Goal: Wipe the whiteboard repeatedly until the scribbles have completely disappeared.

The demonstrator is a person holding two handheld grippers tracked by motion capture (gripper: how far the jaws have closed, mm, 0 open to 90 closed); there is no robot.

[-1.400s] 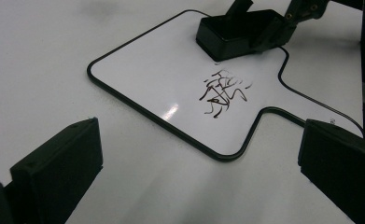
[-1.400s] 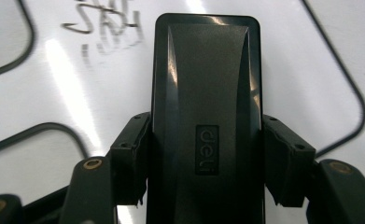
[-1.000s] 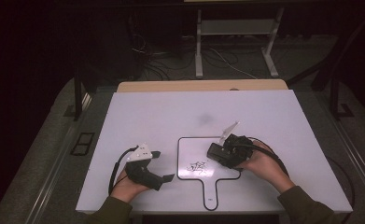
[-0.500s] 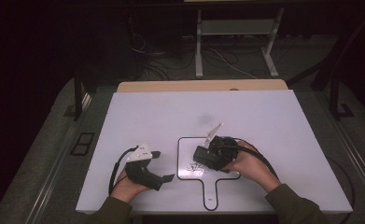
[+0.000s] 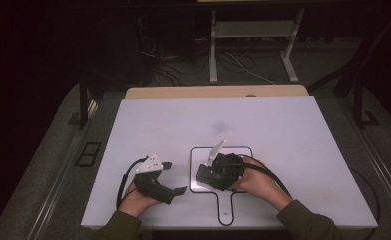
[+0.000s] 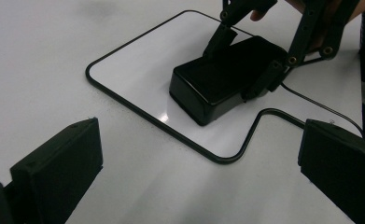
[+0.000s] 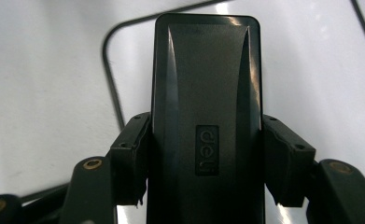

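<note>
Right hand-held gripper (image 5: 206,176) pinching eraser (image 5: 210,175), has slid left across board (image 5: 243,152); scribbles there now gone, wiping nearly done. Left hand-held gripper (image 5: 178,177) spread, idle near surface's (image 5: 283,125) front edge.

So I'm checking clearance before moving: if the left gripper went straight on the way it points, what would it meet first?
Probably the black rectangular eraser, held by the right gripper on the small black-edged whiteboard. The left gripper's open jaws point toward it across bare white table; depth is uncertain.
</note>
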